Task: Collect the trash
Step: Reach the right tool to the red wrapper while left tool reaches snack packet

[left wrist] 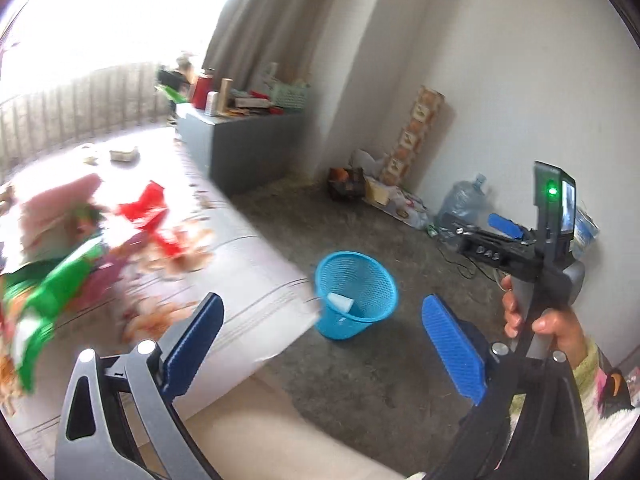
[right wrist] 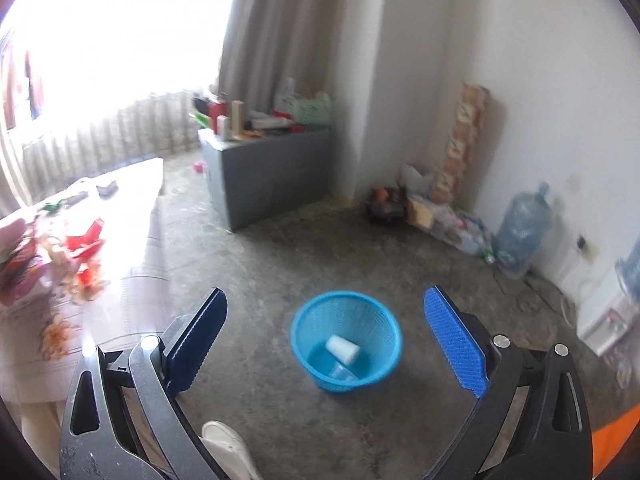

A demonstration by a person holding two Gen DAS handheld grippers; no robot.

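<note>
A blue mesh waste basket (left wrist: 372, 280) stands on the grey floor beside the table. Inside it lies a white cup (right wrist: 342, 348) on top of a clear plastic cup (right wrist: 343, 373). My left gripper (left wrist: 322, 304) is open and empty, hovering over the table's edge and aimed at the basket. My right gripper (right wrist: 325, 296) is open and empty too, held above the basket (right wrist: 384, 364). In the left wrist view a hand (left wrist: 556, 324) holds the right gripper at the right side. Blurred trash lies on the white-clothed table (left wrist: 248, 264): a red wrapper (left wrist: 150, 208), a green wrapper (left wrist: 52, 292), orange scraps (left wrist: 188, 248).
A grey cabinet (right wrist: 272, 172) loaded with boxes stands by the curtain. At the wall are a tall patterned box (right wrist: 464, 140), a heap of bags (right wrist: 432, 208) and a large water bottle (right wrist: 520, 232). A white shoe (right wrist: 228, 448) shows below the right gripper.
</note>
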